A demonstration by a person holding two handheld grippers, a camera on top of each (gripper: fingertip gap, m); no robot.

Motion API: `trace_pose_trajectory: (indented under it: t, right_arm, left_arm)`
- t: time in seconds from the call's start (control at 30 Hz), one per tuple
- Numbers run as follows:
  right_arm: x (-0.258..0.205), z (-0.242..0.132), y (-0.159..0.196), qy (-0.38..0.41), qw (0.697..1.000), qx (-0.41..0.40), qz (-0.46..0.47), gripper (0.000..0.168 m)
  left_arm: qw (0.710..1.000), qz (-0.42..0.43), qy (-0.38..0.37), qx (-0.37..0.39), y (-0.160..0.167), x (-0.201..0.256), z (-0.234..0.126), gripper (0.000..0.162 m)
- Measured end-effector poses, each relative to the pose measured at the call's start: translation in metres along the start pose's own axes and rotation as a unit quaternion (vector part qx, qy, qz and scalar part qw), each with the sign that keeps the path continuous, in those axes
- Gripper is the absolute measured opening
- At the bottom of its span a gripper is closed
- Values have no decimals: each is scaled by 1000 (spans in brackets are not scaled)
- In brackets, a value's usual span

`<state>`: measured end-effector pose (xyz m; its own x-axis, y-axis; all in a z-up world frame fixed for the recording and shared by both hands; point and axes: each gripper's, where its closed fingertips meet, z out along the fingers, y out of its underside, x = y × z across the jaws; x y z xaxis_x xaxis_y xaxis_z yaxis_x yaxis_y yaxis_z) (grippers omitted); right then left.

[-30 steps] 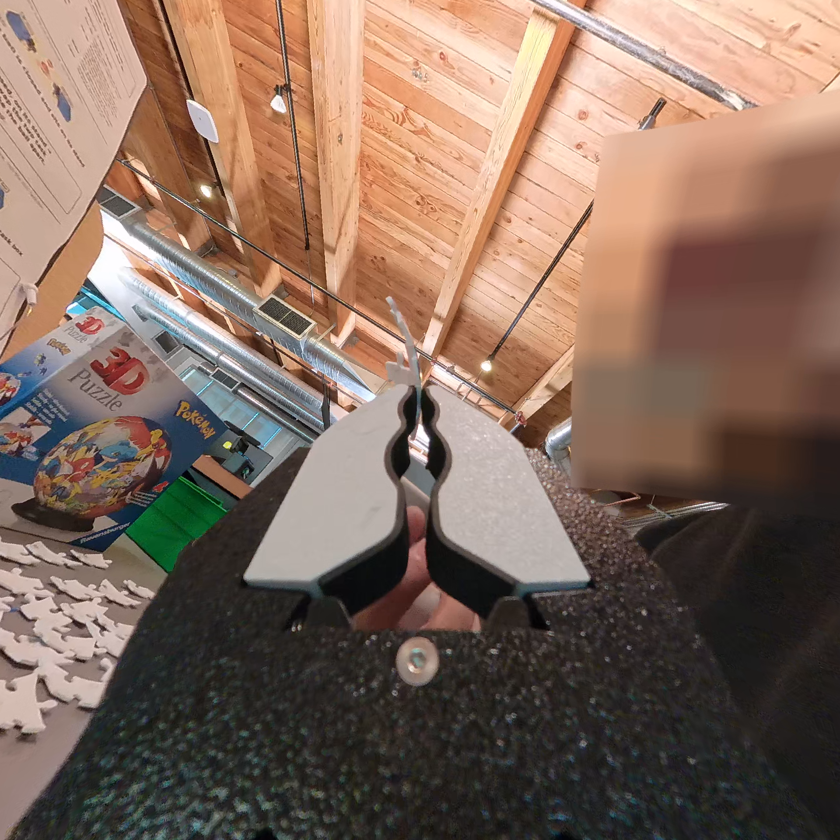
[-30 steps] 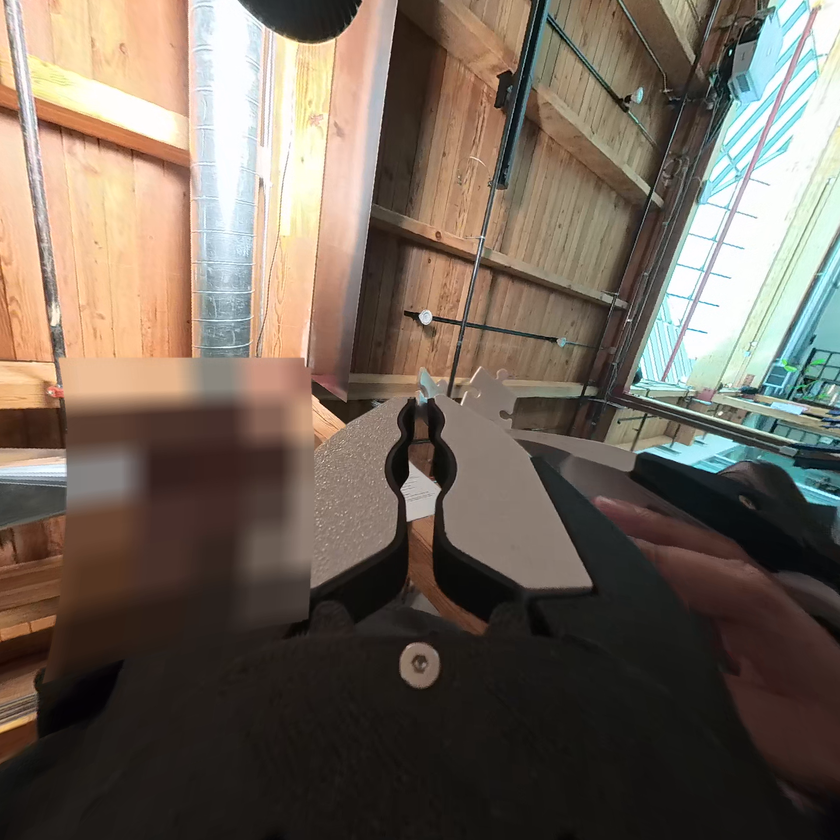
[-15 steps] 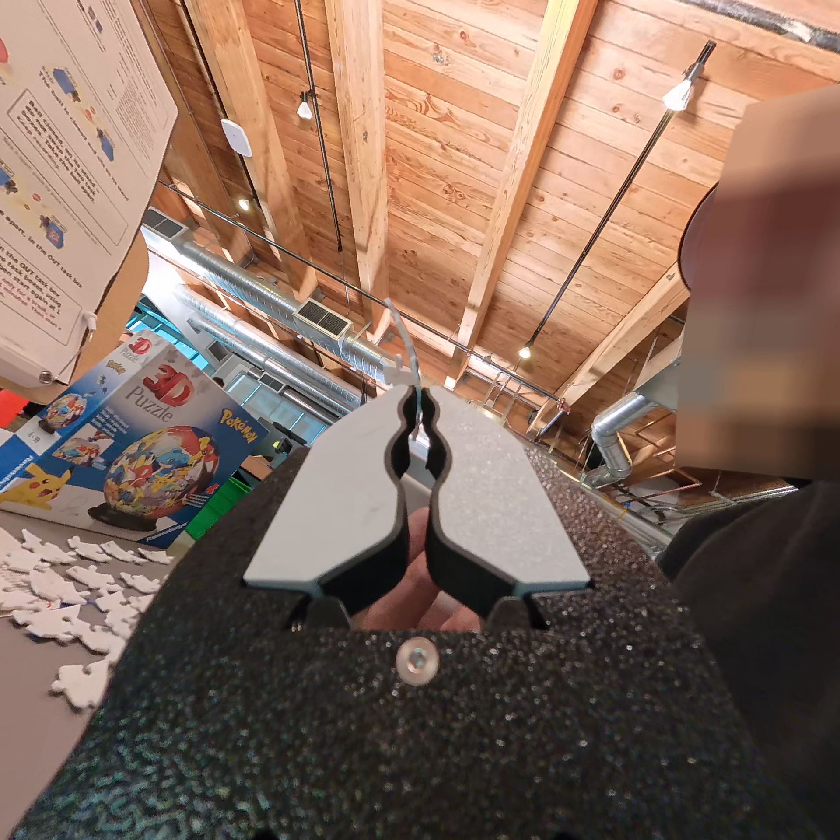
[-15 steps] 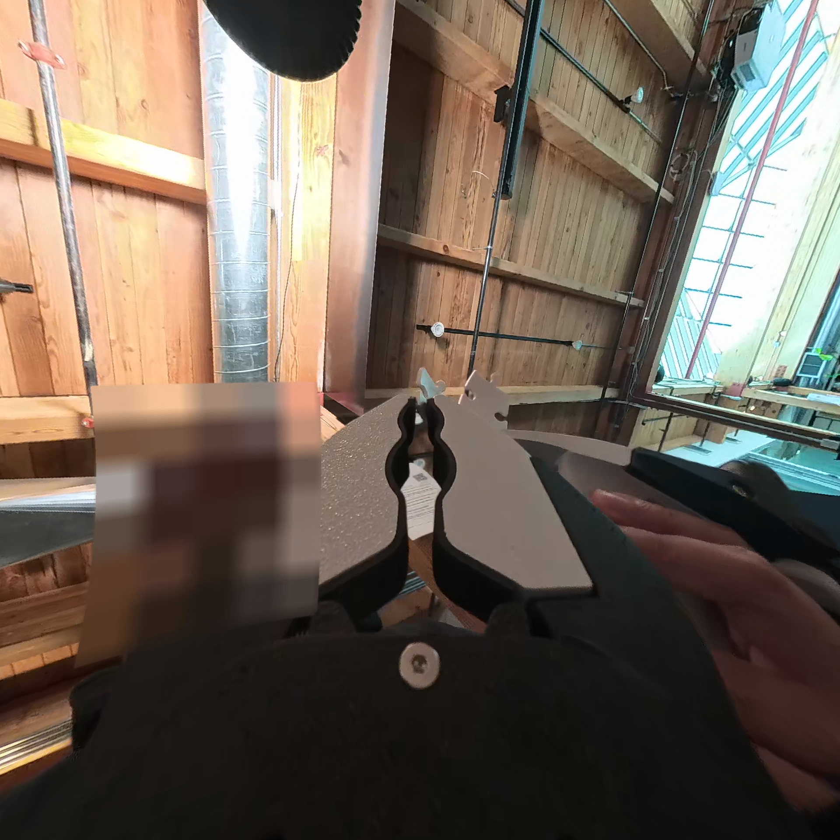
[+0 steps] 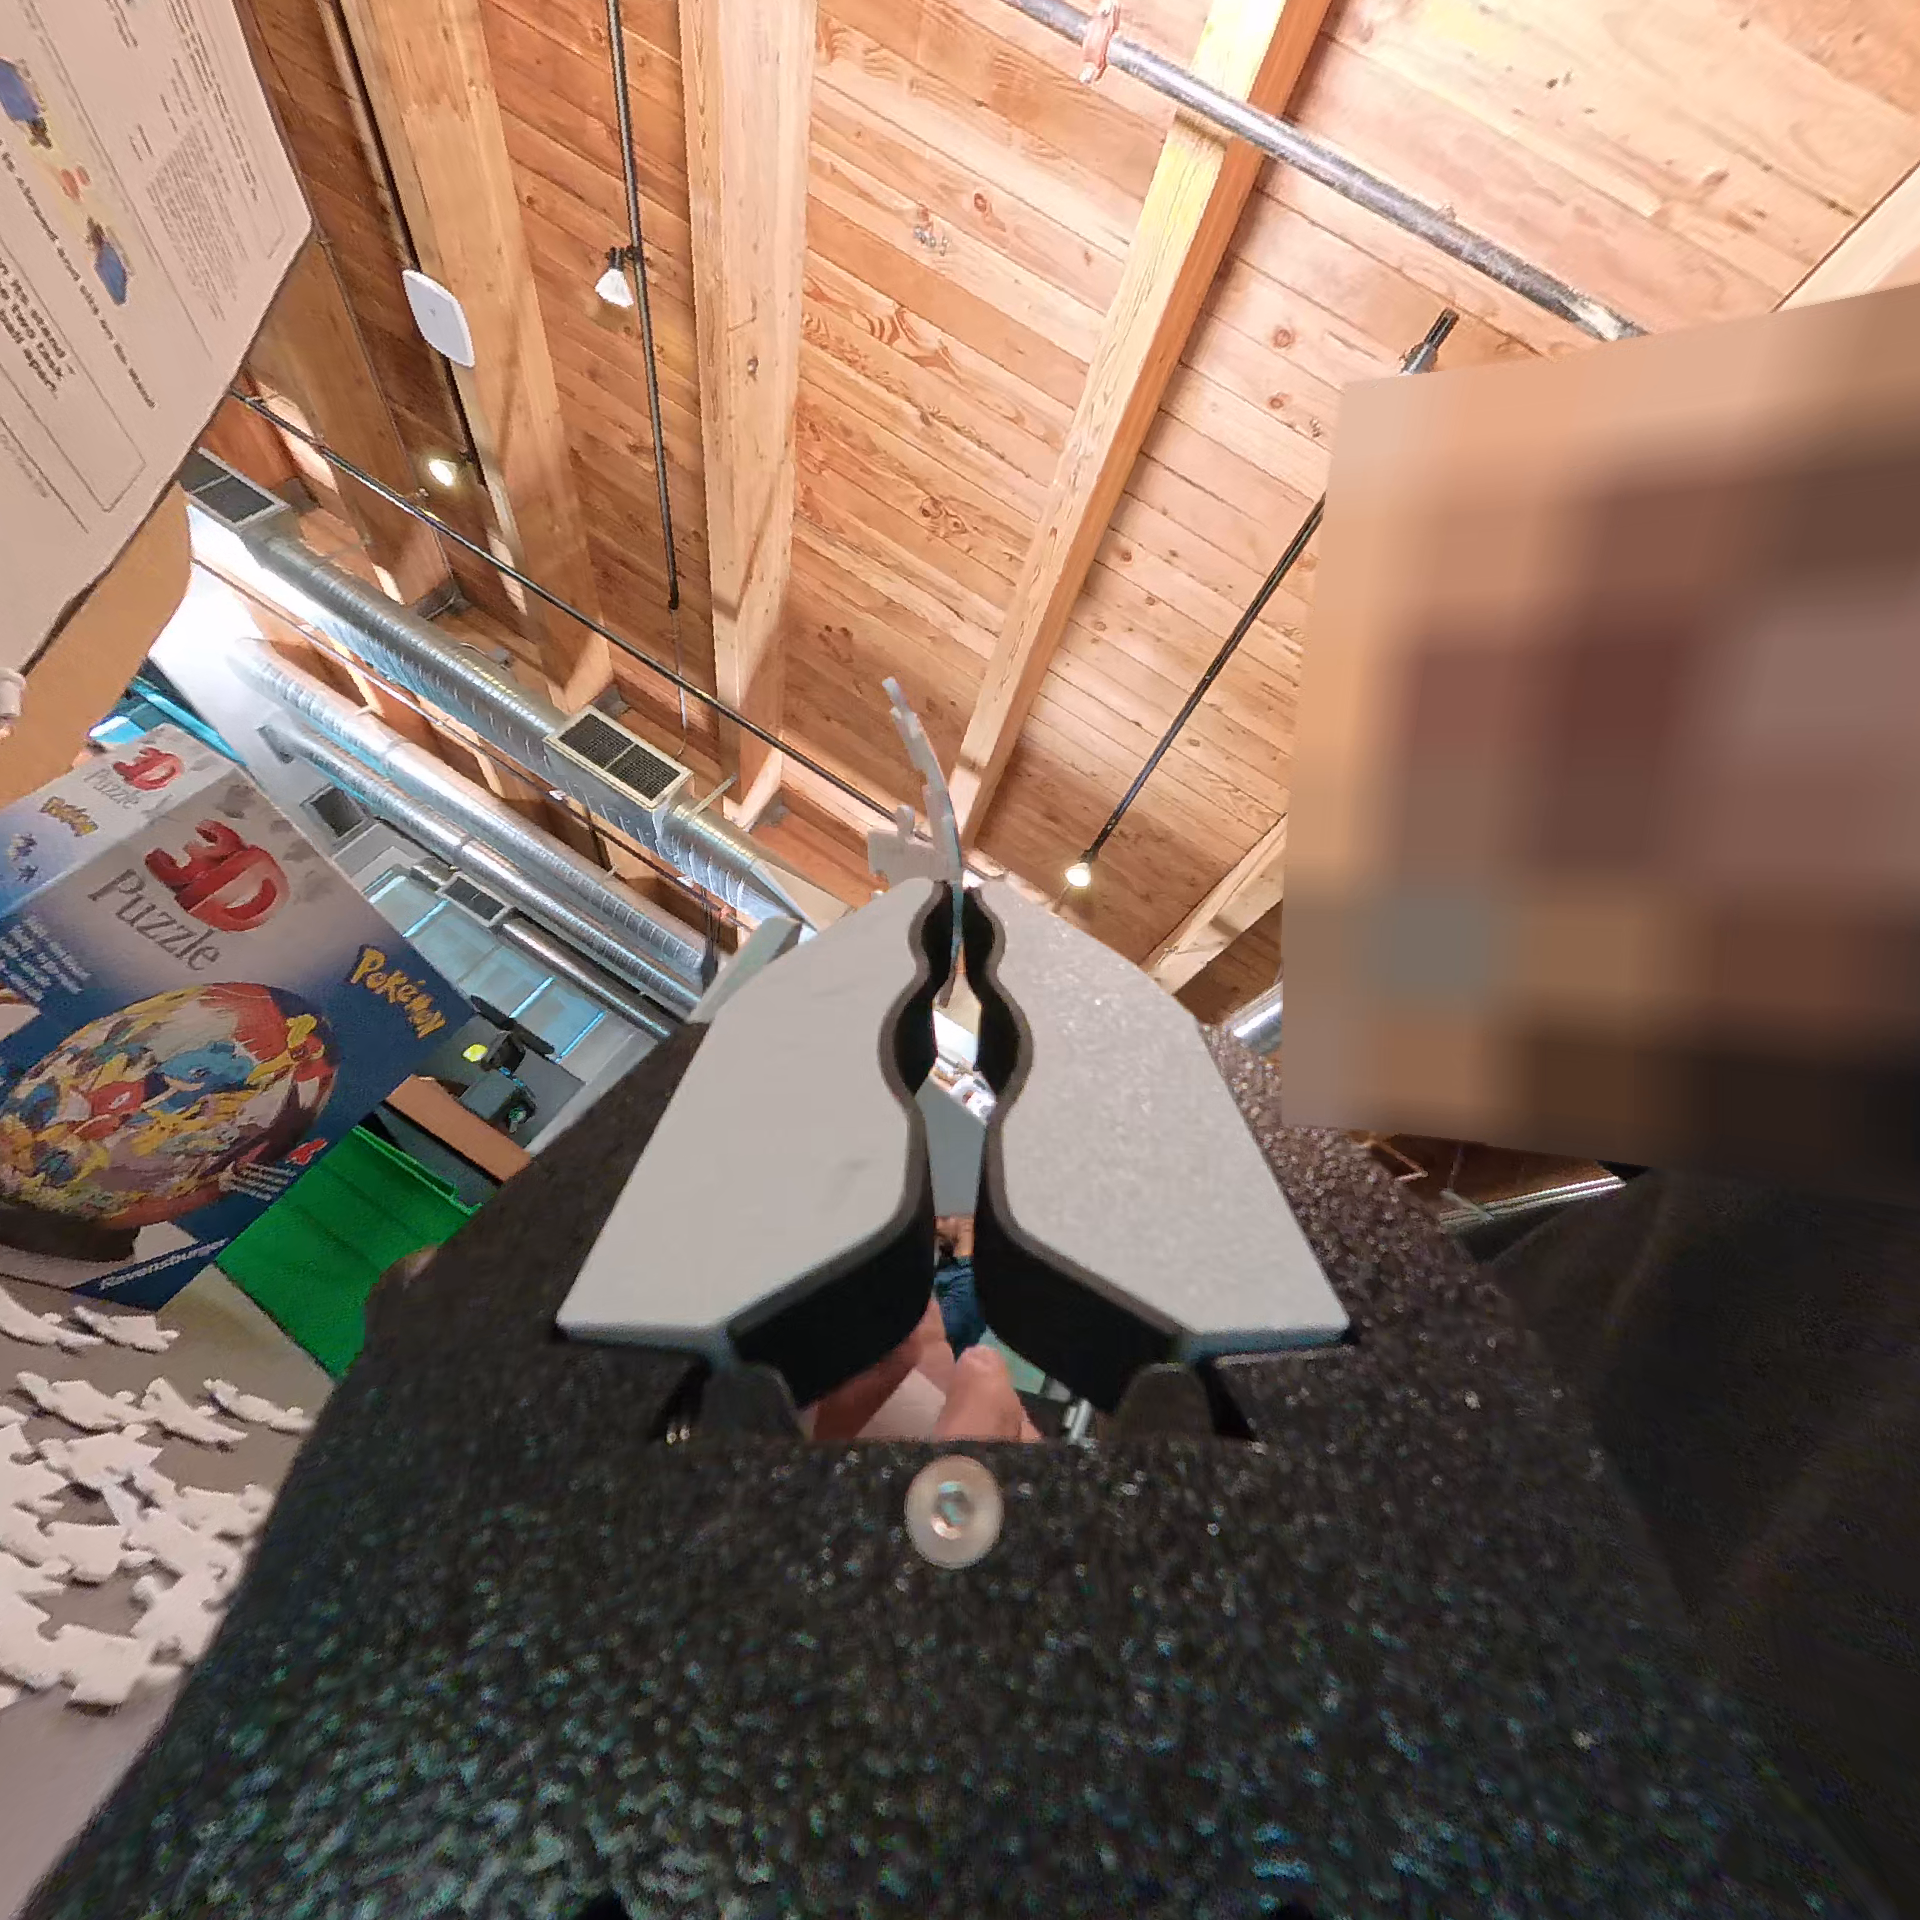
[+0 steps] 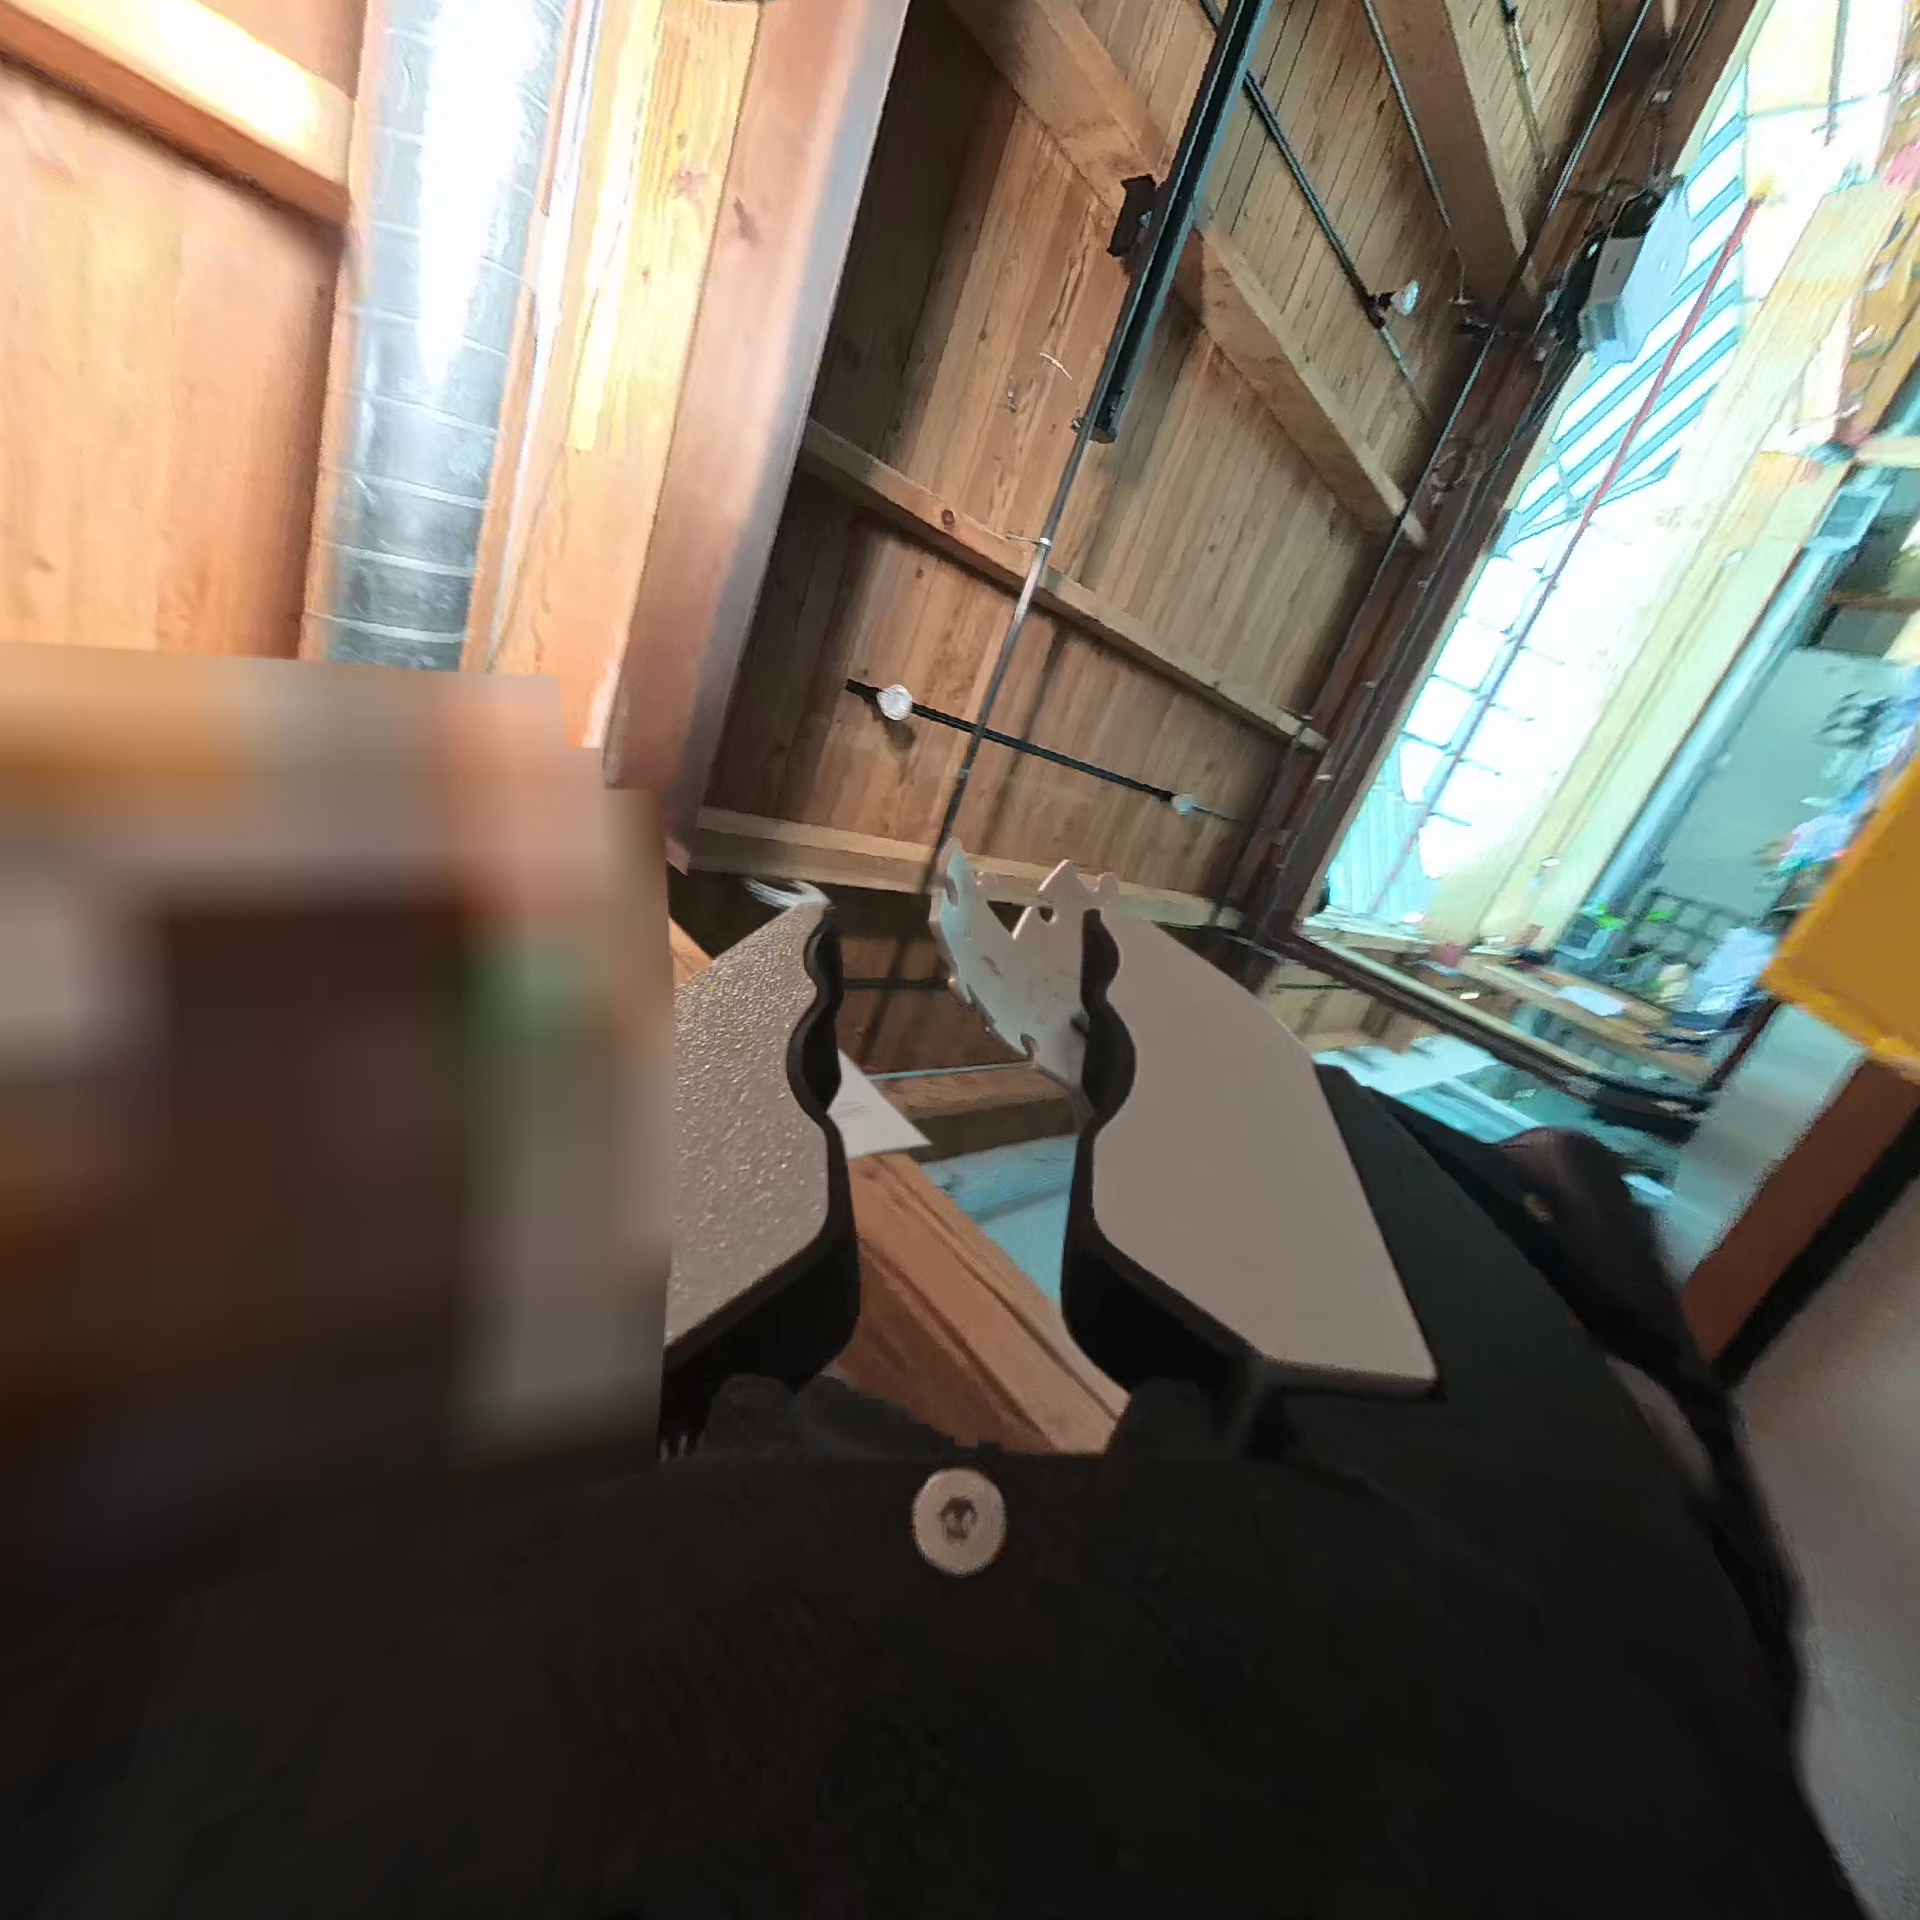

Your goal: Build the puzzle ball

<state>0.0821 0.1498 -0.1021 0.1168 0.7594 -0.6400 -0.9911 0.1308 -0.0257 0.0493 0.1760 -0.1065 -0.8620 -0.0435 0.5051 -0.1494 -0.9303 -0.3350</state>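
Note:
In the left wrist view my left gripper [image 5: 951, 896] points up at the ceiling, shut on thin white joined puzzle pieces [image 5: 921, 790] seen edge-on and curving above the fingertips. In the right wrist view my right gripper [image 6: 958, 927] is open, its jaws wide apart. The white joined pieces [image 6: 1013, 971] stand in the gap, close to the right finger [image 6: 1205, 1122]; I cannot tell if they touch it. The dark body of the left gripper [image 6: 1538, 1226] shows behind that finger. Several loose white puzzle pieces [image 5: 99, 1455] lie on the grey table [image 5: 62, 1766] at lower left.
The puzzle box [image 5: 177, 997] with the ball picture stands at the left behind the loose pieces, next to something green [image 5: 332, 1247]. A printed instruction sheet [image 5: 114, 249] hangs at top left. A person's dark clothing [image 5: 1766, 1455] fills the right side. Wooden ceiling beams are overhead.
My right gripper has opened and let go of the joined pieces, and its view has tilted. My left gripper stays shut on the pieces, still pointing upward.

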Motion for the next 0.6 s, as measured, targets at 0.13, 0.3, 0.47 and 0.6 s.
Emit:
trace_pose_trajectory:
  t: [0.13,0.3,0.47,0.6]
  right_arm:
    - [1,-1,2,67,979,-54,-186,43]
    - [-7,7,18,64,956,-117,-262,34]
    - [-12,11,30,28,958,-117,-260,15]
    - [-11,11,30,24,961,-107,-254,6]
  left_arm:
    - [1000,23,-19,-8,-3,-3,-1,1]
    - [997,69,-10,-44,4,2,2,1]
    - [995,85,6,-59,9,8,6,1]
    - [994,91,11,-63,11,12,7,1]
